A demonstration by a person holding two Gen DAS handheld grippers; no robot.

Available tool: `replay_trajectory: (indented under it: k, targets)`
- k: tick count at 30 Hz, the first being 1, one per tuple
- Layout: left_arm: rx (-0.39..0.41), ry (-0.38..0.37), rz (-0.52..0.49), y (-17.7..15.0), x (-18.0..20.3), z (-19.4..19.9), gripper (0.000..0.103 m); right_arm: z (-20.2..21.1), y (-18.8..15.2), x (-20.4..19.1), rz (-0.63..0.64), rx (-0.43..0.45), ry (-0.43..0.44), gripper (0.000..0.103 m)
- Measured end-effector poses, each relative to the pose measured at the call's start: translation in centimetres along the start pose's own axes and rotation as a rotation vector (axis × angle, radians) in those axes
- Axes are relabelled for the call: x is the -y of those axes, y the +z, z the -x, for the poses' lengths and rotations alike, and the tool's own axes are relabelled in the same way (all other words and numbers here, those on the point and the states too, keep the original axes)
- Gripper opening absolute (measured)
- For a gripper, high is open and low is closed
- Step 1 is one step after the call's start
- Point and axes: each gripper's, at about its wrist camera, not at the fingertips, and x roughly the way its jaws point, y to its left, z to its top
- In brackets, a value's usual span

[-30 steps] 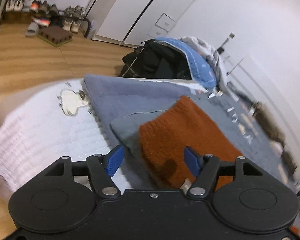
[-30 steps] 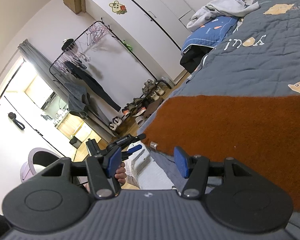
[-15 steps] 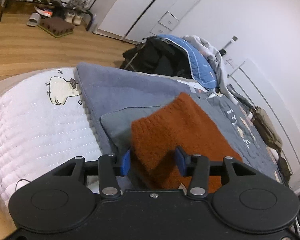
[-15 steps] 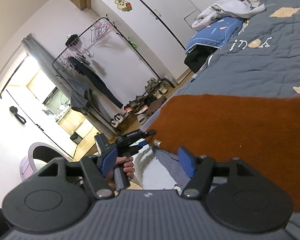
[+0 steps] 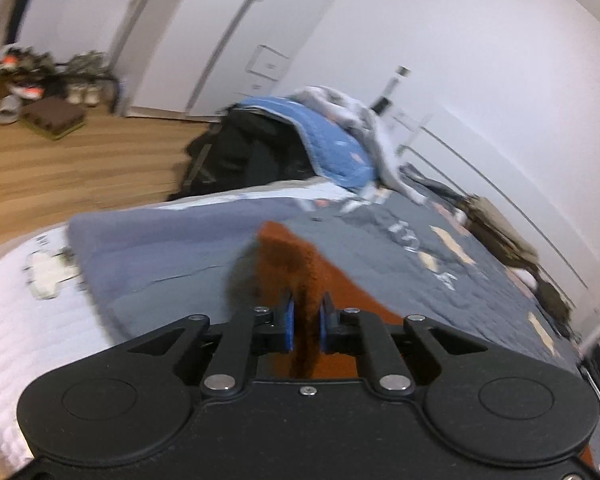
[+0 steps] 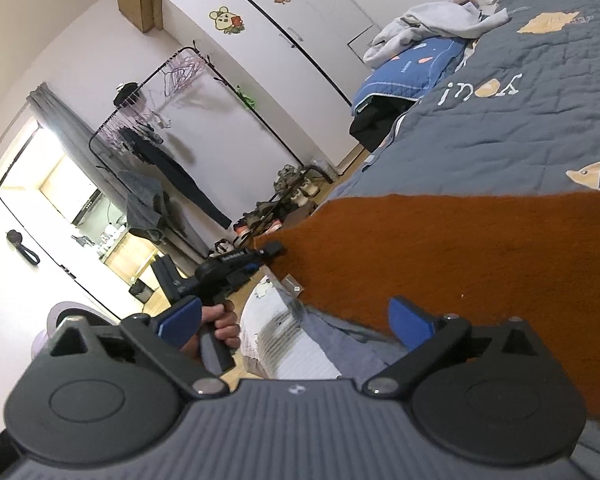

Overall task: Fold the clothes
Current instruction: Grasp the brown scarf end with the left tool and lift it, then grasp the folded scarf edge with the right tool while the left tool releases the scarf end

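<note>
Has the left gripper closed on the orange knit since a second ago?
Yes. The left gripper was open around the orange knit; now its pads pinch a fold of it, lifted off the grey quilt.

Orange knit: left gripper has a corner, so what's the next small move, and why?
Probably bring the right gripper onto the near edge of the orange knit. It is open and empty, while the left gripper already pinches a corner.
</note>
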Motion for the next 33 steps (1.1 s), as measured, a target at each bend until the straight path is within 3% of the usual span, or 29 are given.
replay_trajectory:
  k: [11,16,18,21,22,24,25,28,33]
  targets:
    - [-0.169,-0.230,-0.248,-4.3,12.4,-1.6,0.010,3.3,1.4,1.0,-0.033,0.077,-0.066,0.102]
    - [-0.290,-0.333,-0.336,-9.8,18.4,-3.2,0.010,5.9,2.0,2.6,-0.049,0.129,-0.115,0.102]
    - [-0.350,-0.341,-0.378,-12.6,20.5,-4.0,0.010,6.8,2.1,3.9,-0.068,0.153,-0.149,0.102]
    - [-0.457,-0.291,-0.497,-16.9,23.0,-5.5,0.014,8.0,2.1,6.5,-0.121,0.176,-0.198,0.102]
    - [-0.459,-0.285,-0.534,-17.9,23.5,-5.3,0.016,8.4,2.1,7.3,-0.139,0.182,-0.214,0.102]
    - [-0.451,-0.309,-0.593,-19.1,24.2,-4.2,0.041,9.0,2.0,8.9,-0.173,0.192,-0.244,0.102]
    - [-0.452,-0.323,-0.612,-19.3,24.5,-3.7,0.046,9.1,2.0,9.5,-0.182,0.191,-0.254,0.102]
    - [-0.452,-0.361,-0.573,-18.2,24.6,-2.5,0.048,8.8,1.7,10.8,-0.194,0.183,-0.280,0.102]
    - [-0.363,-0.365,-0.452,-15.8,23.1,-0.4,0.048,6.9,1.2,12.0,-0.215,0.147,-0.293,0.102]
